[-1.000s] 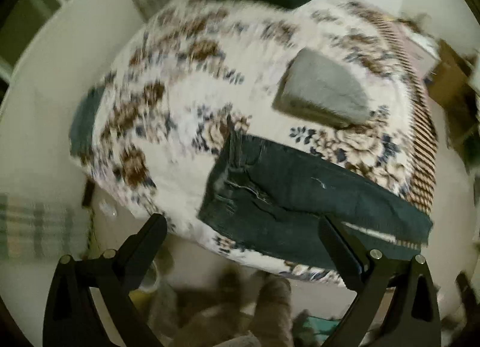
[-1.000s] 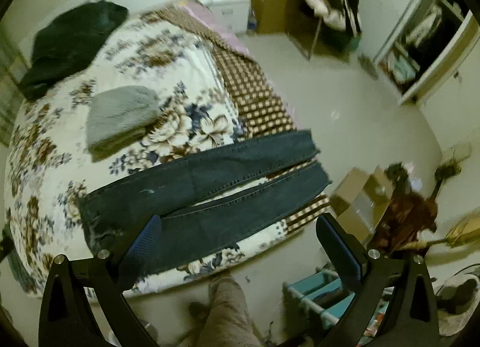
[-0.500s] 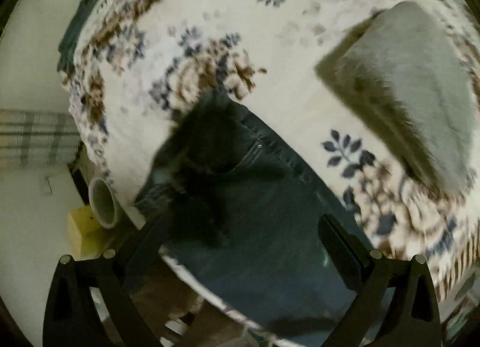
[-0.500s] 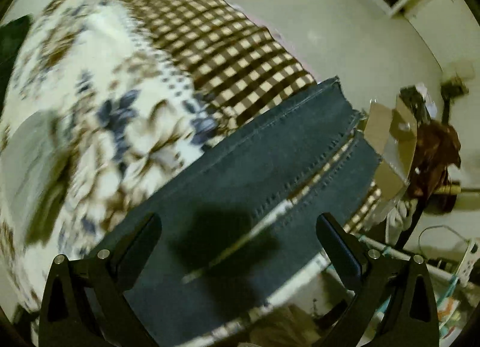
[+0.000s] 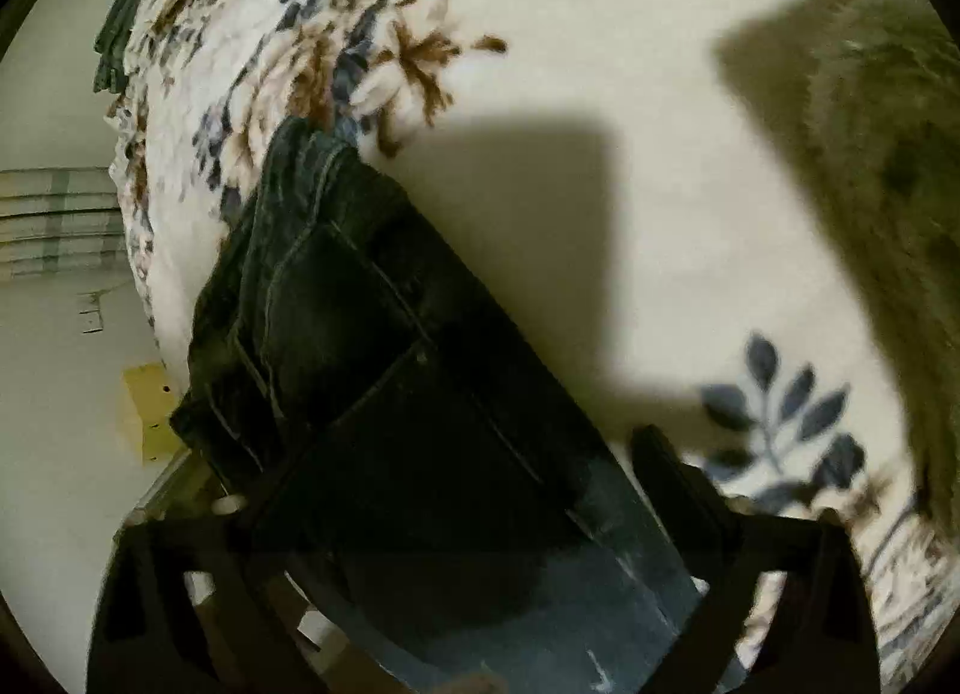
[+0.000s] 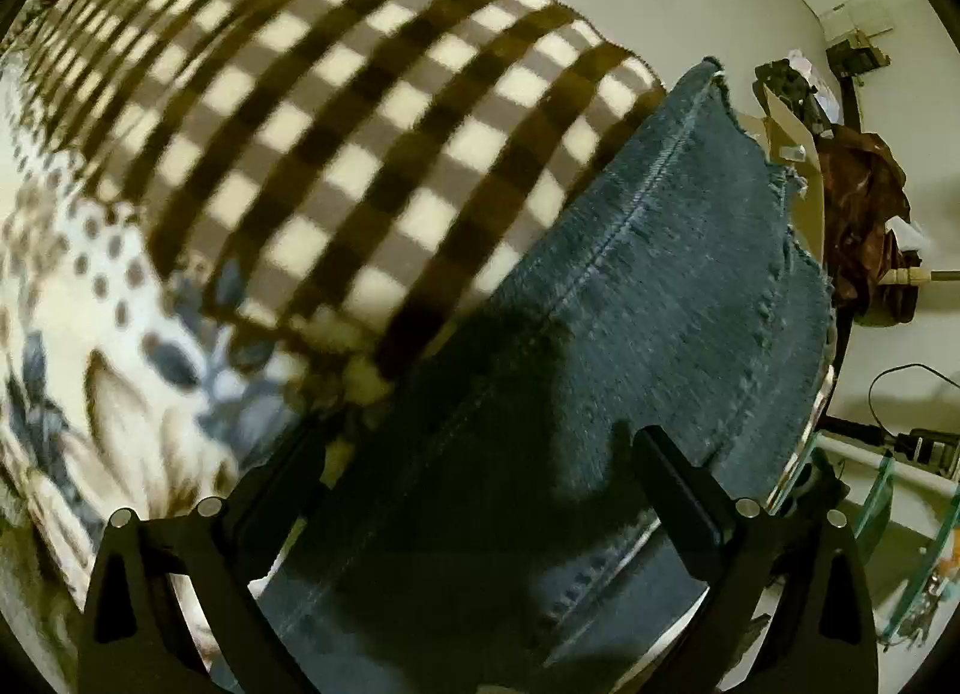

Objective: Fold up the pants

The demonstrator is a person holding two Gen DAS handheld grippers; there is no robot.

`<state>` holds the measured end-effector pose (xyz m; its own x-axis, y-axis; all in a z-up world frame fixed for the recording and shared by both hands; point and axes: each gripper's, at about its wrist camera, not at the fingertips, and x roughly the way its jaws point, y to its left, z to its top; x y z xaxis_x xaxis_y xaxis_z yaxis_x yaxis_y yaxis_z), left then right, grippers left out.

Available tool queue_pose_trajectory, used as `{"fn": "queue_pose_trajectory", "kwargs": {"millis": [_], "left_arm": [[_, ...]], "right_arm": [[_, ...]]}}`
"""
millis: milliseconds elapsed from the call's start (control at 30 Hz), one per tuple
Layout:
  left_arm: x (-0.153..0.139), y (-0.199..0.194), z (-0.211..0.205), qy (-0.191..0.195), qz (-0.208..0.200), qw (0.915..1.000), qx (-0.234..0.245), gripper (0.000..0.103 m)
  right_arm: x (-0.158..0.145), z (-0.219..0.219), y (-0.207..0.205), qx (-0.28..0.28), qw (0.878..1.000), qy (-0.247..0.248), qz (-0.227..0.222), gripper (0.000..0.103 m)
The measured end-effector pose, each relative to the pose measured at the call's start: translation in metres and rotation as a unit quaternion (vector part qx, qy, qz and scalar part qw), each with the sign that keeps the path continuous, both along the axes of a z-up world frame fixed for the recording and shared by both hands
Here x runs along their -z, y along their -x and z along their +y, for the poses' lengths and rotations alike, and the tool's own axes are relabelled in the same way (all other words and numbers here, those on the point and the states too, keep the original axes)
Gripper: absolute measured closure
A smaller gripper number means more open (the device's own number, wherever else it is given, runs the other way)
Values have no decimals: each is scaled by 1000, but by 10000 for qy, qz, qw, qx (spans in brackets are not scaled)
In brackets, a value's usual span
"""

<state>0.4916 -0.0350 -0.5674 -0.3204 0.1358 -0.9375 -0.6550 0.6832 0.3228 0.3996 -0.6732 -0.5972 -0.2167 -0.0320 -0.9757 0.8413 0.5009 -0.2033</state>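
Pants (image 5: 384,334) lie lengthwise along the bed (image 5: 600,184) edge: left gripper (image 5: 456,454) over waistband, right gripper (image 6: 480,448) over hems, both released.

The left hand-held gripper (image 5: 474,490), jaws spread, straddles the jeans' waistband (image 5: 336,298).

Floral blanket (image 5: 600,63) covers bed, grey fuzzy garment (image 5: 888,184) on it at right. Brown checkered blanket (image 6: 360,123) alongside. Cardboard box (image 6: 792,153), brown clothing (image 6: 864,202) on floor.
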Motion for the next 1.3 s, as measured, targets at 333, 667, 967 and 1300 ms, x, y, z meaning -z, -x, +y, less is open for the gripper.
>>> {"fn": "queue_pose_trajectory", "kwargs": {"millis": [333,667,967,1300], "left_arm": [[-17,9,7,425,-952,9945,28,91],[-90,66,20,887,-1900,9776,177,94],[-125,159,38,1329,-2353,9612,548,96],[-57,272,63,1615,-2126,9622,532,97]], "right_arm": [[8,3,4,-116,9997,-230,-46,63],[-51,6,52,-97,9950,-345,-929,97],[-124,2,146,-158,9851,-316,-1684,98],[-97,1,266,-238,9885,-103,-1492,98]]}}
